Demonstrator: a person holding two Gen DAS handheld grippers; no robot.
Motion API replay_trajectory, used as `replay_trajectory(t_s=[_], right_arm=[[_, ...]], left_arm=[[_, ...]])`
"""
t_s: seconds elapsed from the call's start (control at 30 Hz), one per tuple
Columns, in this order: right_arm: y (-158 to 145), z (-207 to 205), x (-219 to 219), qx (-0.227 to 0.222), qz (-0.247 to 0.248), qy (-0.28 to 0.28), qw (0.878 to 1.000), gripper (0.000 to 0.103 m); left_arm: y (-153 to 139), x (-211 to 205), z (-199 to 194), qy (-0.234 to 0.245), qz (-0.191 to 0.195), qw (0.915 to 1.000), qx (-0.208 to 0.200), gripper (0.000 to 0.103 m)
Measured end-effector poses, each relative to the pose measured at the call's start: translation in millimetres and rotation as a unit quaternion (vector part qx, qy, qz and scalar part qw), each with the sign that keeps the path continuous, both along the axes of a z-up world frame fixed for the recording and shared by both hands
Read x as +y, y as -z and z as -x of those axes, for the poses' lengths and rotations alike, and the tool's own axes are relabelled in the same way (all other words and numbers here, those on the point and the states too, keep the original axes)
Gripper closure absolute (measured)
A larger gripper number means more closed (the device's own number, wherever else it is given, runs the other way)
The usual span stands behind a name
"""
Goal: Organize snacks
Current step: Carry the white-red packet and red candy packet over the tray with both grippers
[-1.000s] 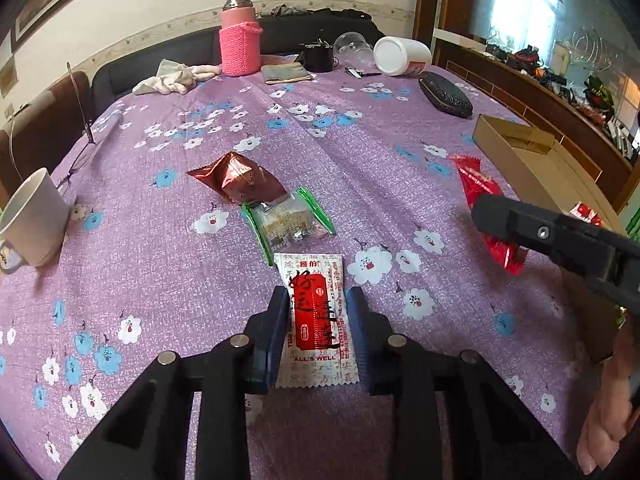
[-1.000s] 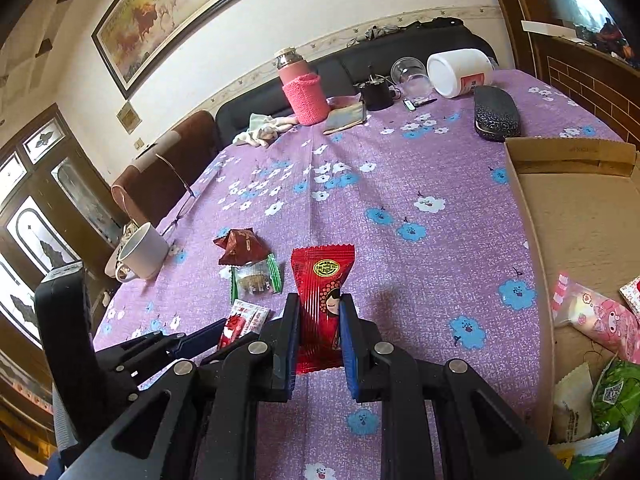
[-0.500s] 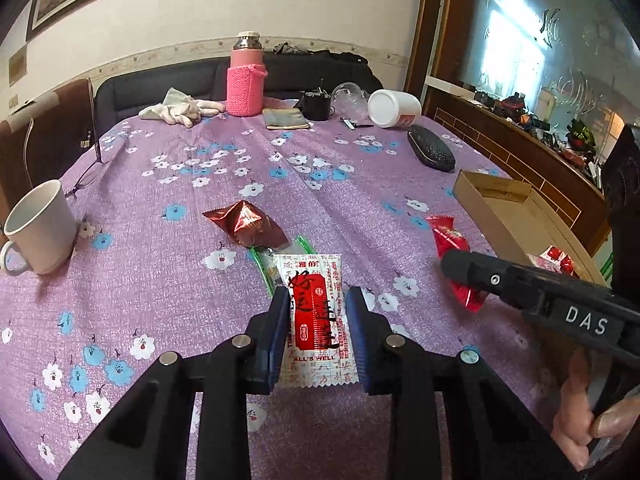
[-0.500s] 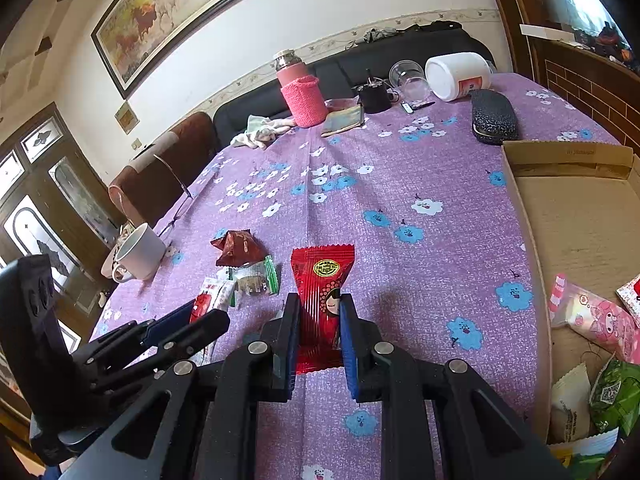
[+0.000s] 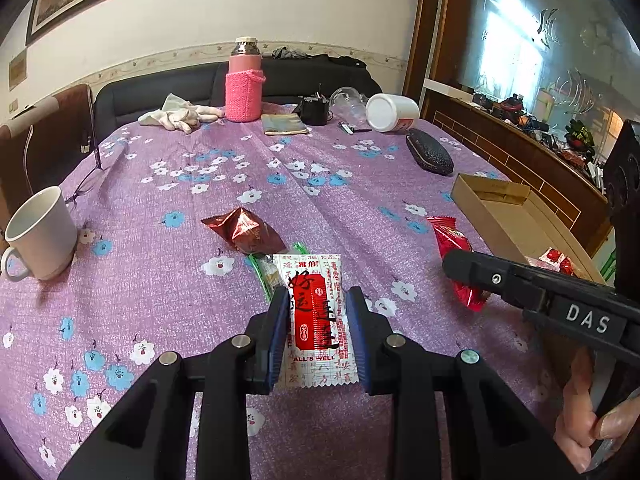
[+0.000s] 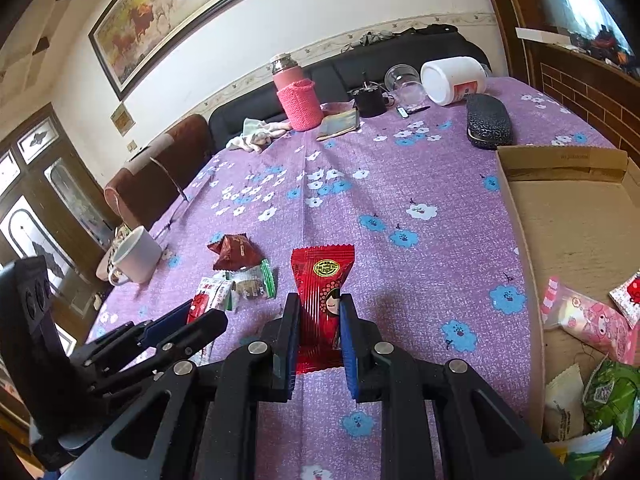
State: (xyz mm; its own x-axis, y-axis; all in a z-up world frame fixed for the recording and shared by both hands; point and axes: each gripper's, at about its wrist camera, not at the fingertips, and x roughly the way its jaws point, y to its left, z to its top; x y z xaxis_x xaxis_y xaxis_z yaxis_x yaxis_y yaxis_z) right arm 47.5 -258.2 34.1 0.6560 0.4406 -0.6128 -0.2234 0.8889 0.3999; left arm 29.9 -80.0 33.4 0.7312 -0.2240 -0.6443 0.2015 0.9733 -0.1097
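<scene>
My left gripper (image 5: 318, 300) is shut on a white snack packet with a red label (image 5: 314, 312), lifted a little above the purple flowered tablecloth (image 5: 160, 280). My right gripper (image 6: 319, 304) is shut on a red snack packet with a girl's face printed on it (image 6: 320, 276). A dark red foil packet (image 5: 244, 230) and a clear packet with green ends (image 5: 266, 274) lie on the cloth just past the white packet. To the right stands a cardboard box (image 6: 580, 220) holding several snack packets (image 6: 588, 320).
A white mug (image 5: 40, 232) stands at the left. At the far end are a pink flask in a knitted sleeve (image 5: 244, 80), white gloves (image 5: 180, 114), a black cup (image 5: 314, 108), a tipped white jar (image 5: 390, 112) and a black glasses case (image 5: 430, 156). A person's fingers (image 5: 584, 424) hold the right gripper's handle.
My left gripper has tilted upward with the white packet, lifting it off the cloth. The right gripper and its red packet have stayed in place.
</scene>
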Motion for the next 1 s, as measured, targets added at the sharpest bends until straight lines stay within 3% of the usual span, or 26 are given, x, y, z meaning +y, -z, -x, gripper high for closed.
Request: replay_trajectory(t_s=[0.27,0.6,0.8,1.0], right_arm=[[-9.7,27.1,-20.0,-0.010,-0.010,0.020,1.000,0.083],[-13.7,58.7,-88.3,-0.018,-0.038,0.086,0.995,0.083],[-11.5,73.2,-138.9,-0.021,-0.047,0.142,0.988,0.083],[-2.3,85.9,-189.5,-0.013,-0.055,0.192,0.980,0.083]], left_arm=[[-8.6,-4.8,7.6,0.017,0.010,0.9998,-0.005,0.075],[-23.7,-40.1,25.6,0.065,0.018,0.9977,0.000,0.075],[-32.8,-88.0,30.8,0.114,0.011,0.9934,0.005,0.074],[-29.8,-155.8,35.5,0.181,0.009,0.9833,0.021,0.074]])
